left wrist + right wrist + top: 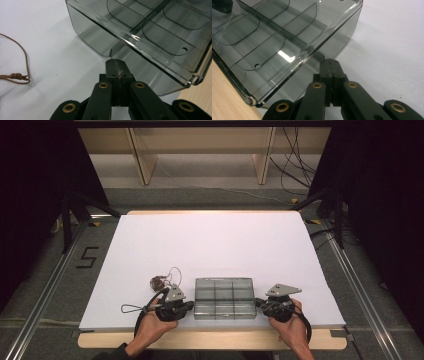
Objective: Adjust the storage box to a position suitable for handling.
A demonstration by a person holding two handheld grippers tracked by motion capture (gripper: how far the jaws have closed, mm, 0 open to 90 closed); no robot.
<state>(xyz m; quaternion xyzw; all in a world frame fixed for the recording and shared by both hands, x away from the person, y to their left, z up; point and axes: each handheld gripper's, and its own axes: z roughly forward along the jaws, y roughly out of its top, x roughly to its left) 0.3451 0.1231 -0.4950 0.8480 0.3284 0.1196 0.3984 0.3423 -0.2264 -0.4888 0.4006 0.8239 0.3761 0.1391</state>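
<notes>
Smoky clear plastic box [225, 298] with rounded compartments sitting on white bench [215, 245], left gripper [191, 306] and right gripper [258, 303] flanking its ends, jaws pressed together, empty, brown cord [15, 75] lying nearby.

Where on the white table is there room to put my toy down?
The whole far part of the white sheet beyond the clear box is bare. The near edge is crowded: box, left gripper, right gripper, and the corded trinket.
</notes>
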